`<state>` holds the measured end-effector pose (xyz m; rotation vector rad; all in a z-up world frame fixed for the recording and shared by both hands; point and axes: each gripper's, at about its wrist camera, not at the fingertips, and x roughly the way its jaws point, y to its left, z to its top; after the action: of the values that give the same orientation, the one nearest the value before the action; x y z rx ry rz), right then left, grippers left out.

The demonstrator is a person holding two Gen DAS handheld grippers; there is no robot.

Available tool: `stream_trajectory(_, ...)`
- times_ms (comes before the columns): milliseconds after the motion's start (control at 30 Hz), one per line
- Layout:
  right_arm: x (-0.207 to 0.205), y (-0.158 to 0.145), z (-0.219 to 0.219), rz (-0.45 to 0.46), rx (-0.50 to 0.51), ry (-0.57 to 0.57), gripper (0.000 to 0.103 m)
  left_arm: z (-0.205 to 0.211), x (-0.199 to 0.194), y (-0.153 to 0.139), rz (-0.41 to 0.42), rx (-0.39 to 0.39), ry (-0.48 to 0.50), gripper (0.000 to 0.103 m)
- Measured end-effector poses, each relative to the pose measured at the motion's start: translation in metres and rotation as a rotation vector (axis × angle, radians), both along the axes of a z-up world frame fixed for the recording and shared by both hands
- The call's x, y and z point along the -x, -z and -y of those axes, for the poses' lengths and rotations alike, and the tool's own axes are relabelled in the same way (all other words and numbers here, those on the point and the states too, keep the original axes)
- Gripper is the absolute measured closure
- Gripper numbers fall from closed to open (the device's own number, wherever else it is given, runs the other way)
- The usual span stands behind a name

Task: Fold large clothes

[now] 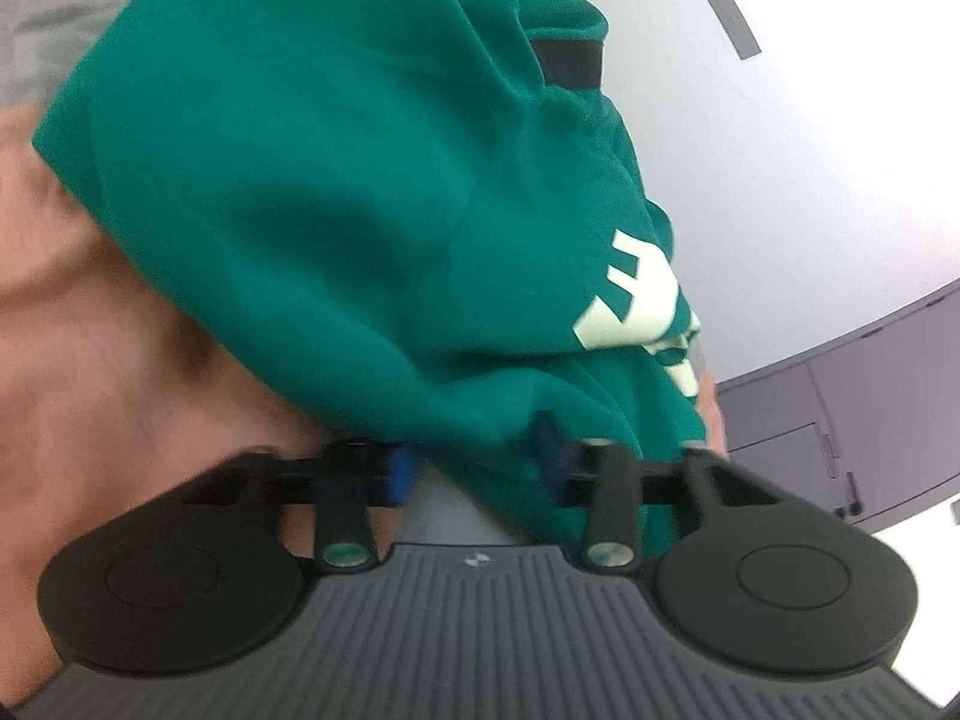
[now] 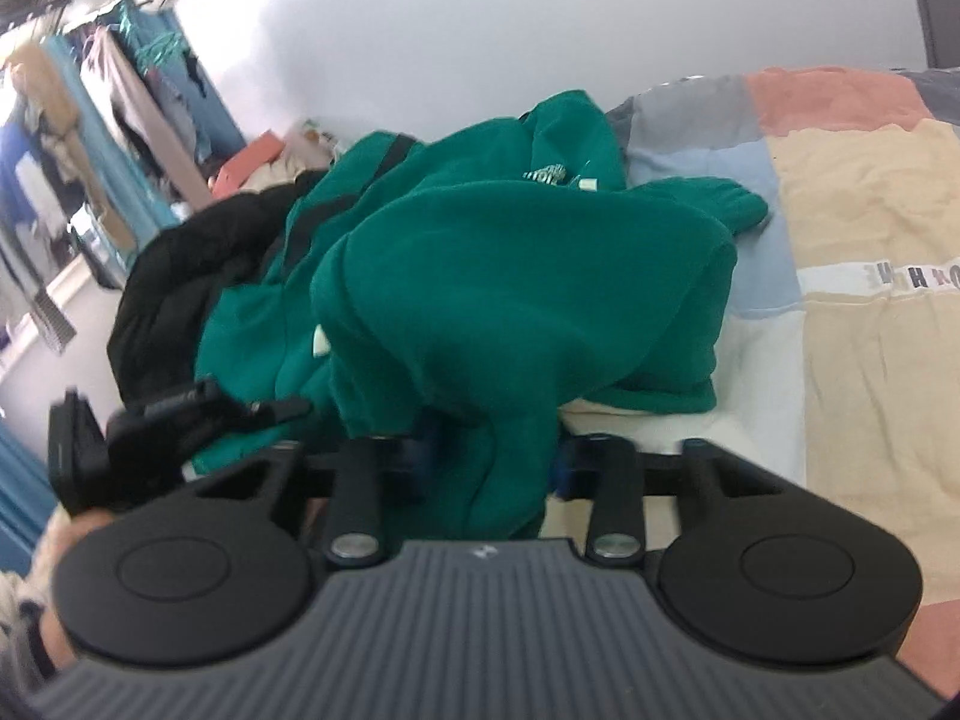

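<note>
So the green sweatshirt is lying in a rumpled heap on the bed, half draped over a black garment on its left side. From the right wrist view you can see the left gripper poking into the left edge of the heap. In its own camera the left gripper has its jaws drawn in narrow with green fabric bunched between the blue pads, so I'd call that a pinch on the cloth, though it's blurry. The right gripper looks the same: jaws narrow, a fold of the sweatshirt hanging down through the gap, gripped

Handling-wise, this looks like thick fleecy knit, soft and floppy with zero stiffness, a bit heavy for clothing. It won't slip much in the pads but will sag and drag wherever it isn't supported. I'd want hold of it at the hem corners or the shoulders, one per side, so it hangs flat. Grabbing a random fold in the middle just lifts a lump. White lettering shows on one face, handy for telling front from back

The surface is a patchwork bedspread, soft and a bit wrinkly, with free space to the right of the heap. Behind: white wall, and a clothes rail hung with garments at far left
</note>
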<state>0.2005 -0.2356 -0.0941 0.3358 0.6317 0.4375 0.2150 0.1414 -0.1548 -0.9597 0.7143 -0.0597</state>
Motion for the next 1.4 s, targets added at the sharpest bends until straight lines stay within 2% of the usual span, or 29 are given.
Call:
stream_trajectory(67, 0.012, -0.006, 0.0, 0.03, -0.009, -0.024, 0.086, -0.002, 0.002, -0.005, 0.015, -0.04, -0.004, 0.095)
stream_trajectory(100, 0.018, -0.01, 0.0, 0.049, -0.011, -0.034, 0.088, -0.002, 0.006, -0.009, 0.025, -0.049, -0.009, 0.097)
stream_trajectory(233, 0.048, -0.031, 0.004, 0.109, -0.048, -0.062, 0.089, -0.015, 0.026, -0.035, 0.123, -0.057, -0.066, 0.099)
stream_trajectory(333, 0.078, -0.049, 0.003, 0.156, -0.069, -0.112, 0.09, -0.033, 0.049, -0.056, 0.221, -0.028, -0.127, 0.1)
stream_trajectory(467, 0.112, -0.062, -0.01, 0.182, -0.074, -0.233, 0.09, -0.057, 0.083, -0.078, 0.274, -0.034, -0.211, 0.1)
stream_trajectory(533, 0.125, -0.06, -0.021, 0.168, -0.063, -0.287, 0.09, -0.067, 0.096, -0.081, 0.262, -0.022, -0.239, 0.1)
stream_trajectory(600, 0.133, -0.05, -0.033, 0.123, -0.043, -0.33, 0.09, -0.075, 0.106, -0.08, 0.215, -0.037, -0.272, 0.1)
stream_trajectory(667, 0.137, -0.035, -0.045, 0.058, 0.003, -0.358, 0.09, -0.078, 0.11, -0.082, 0.16, -0.109, -0.296, 0.1)
stream_trajectory(733, 0.136, -0.019, -0.058, 0.001, 0.099, -0.37, 0.09, -0.076, 0.11, -0.081, 0.108, -0.161, -0.299, 0.1)
stream_trajectory(833, 0.129, -0.007, -0.062, -0.057, 0.143, -0.366, 0.088, -0.071, 0.109, -0.079, 0.088, -0.162, -0.276, 0.1)
stream_trajectory(933, 0.128, -0.015, -0.054, -0.073, 0.128, -0.324, 0.078, -0.07, 0.116, -0.078, 0.078, -0.148, -0.247, 0.098)
stream_trajectory(967, 0.128, -0.019, -0.049, -0.075, 0.121, -0.307, 0.066, -0.068, 0.117, -0.077, 0.072, -0.14, -0.23, 0.094)
stream_trajectory(1000, 0.13, -0.022, -0.046, -0.078, 0.109, -0.294, 0.047, -0.067, 0.119, -0.076, 0.071, -0.132, -0.22, 0.083)
stream_trajectory(1033, 0.131, -0.025, -0.04, -0.081, 0.09, -0.28, 0.038, -0.066, 0.12, -0.075, 0.069, -0.116, -0.213, 0.072)
stream_trajectory(1067, 0.13, -0.028, -0.033, -0.085, 0.066, -0.266, 0.032, -0.064, 0.123, -0.074, 0.066, -0.096, -0.209, 0.05)
stream_trajectory(1100, 0.125, -0.031, -0.027, -0.093, 0.043, -0.257, 0.033, -0.063, 0.125, -0.073, 0.067, -0.076, -0.203, 0.044)
stream_trajectory(1233, 0.107, -0.039, -0.007, -0.099, -0.06, -0.169, 0.033, -0.051, 0.121, -0.072, 0.059, -0.055, -0.165, 0.042)
stream_trajectory(1400, 0.034, -0.046, 0.012, -0.133, -0.115, -0.007, 0.032, -0.034, 0.101, -0.049, -0.013, -0.018, -0.112, 0.041)
